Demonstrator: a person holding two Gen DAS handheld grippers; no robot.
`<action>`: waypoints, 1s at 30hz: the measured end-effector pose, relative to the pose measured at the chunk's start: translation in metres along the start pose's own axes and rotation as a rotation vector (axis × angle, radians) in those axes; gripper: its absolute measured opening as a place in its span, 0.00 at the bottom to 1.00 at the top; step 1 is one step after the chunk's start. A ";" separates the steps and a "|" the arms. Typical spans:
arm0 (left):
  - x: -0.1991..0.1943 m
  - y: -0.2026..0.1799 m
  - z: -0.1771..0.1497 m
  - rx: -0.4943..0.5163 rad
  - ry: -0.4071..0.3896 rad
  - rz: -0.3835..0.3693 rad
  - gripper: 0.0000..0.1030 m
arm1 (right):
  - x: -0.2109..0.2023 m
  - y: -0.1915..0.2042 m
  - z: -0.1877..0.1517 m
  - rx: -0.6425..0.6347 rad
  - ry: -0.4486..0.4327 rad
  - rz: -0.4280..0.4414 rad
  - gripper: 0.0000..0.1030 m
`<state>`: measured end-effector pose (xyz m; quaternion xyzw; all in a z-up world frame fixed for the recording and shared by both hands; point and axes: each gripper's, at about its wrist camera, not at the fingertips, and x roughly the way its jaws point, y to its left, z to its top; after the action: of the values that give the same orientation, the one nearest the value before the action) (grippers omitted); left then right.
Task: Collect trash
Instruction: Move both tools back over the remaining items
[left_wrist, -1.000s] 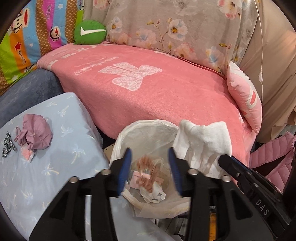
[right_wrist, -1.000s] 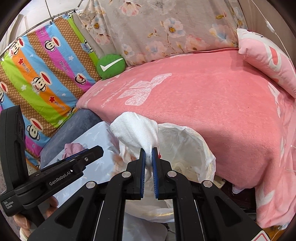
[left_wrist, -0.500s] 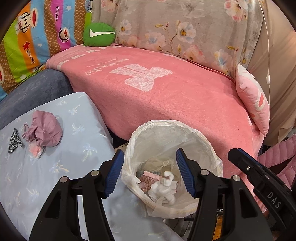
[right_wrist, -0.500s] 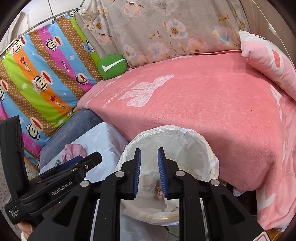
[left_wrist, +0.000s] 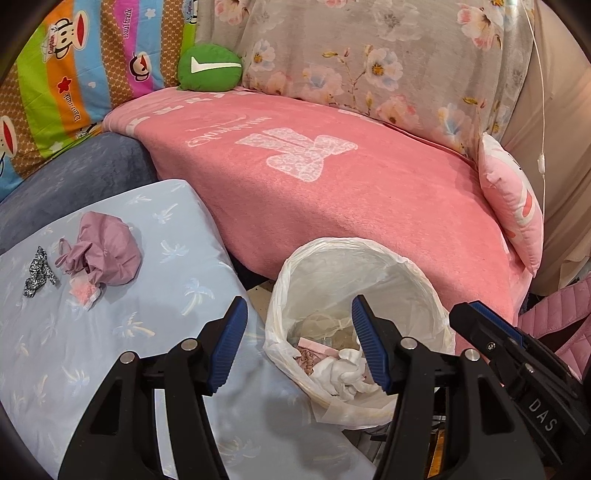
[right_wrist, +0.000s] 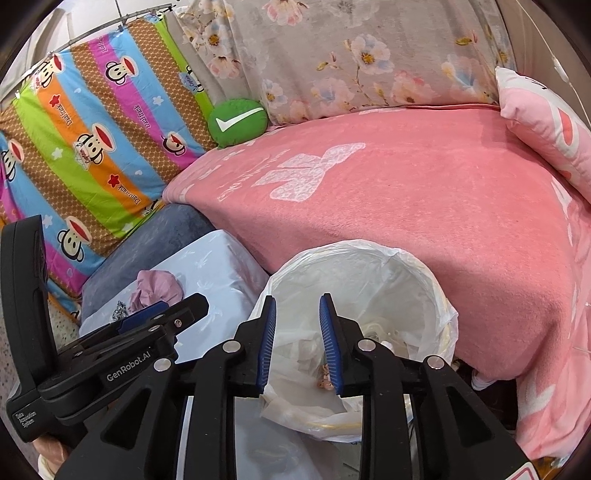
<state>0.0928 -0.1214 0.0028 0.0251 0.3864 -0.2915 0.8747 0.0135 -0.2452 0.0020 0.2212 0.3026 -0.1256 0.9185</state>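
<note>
Taking the bin (left_wrist: 424, 273) as the landmark: far to its left, on the pale blue bench (left_wrist: 110, 332), lies a small black-and-white scrap (left_wrist: 38, 271). Just right of that, still left of the bin, sits a mauve cloth bundle (left_wrist: 105, 254) with a pink scrap (left_wrist: 85, 291) touching its near edge.

The left claw (left_wrist: 299, 345) hangs over the bin's left rim, jaws wide apart and empty; one finger is over the bench, the other over the bin.

The bin has a white liner and stands against the front of the pink bed (left_wrist: 332, 192). Inside lie a crumpled white tissue (left_wrist: 341, 373), a pink strip (left_wrist: 317, 345) and brownish bits (left_wrist: 306, 358).

The right claw (right_wrist: 297, 341) hovers above the bin's mouth, jaws opening, nothing between them.

Right of the bin, a pink pillow (left_wrist: 513, 206) rests on the bed's far end.
</note>
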 end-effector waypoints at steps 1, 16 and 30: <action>-0.001 0.001 0.000 -0.003 -0.001 0.001 0.55 | 0.000 0.002 0.000 -0.004 0.001 0.001 0.29; -0.009 0.037 -0.004 -0.056 -0.011 0.030 0.55 | 0.017 0.042 -0.006 -0.080 0.040 0.033 0.29; -0.014 0.088 -0.012 -0.119 -0.011 0.085 0.55 | 0.036 0.091 -0.019 -0.156 0.082 0.081 0.29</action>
<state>0.1236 -0.0383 -0.0116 -0.0122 0.3970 -0.2305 0.8883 0.0654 -0.1601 -0.0030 0.1658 0.3396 -0.0553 0.9242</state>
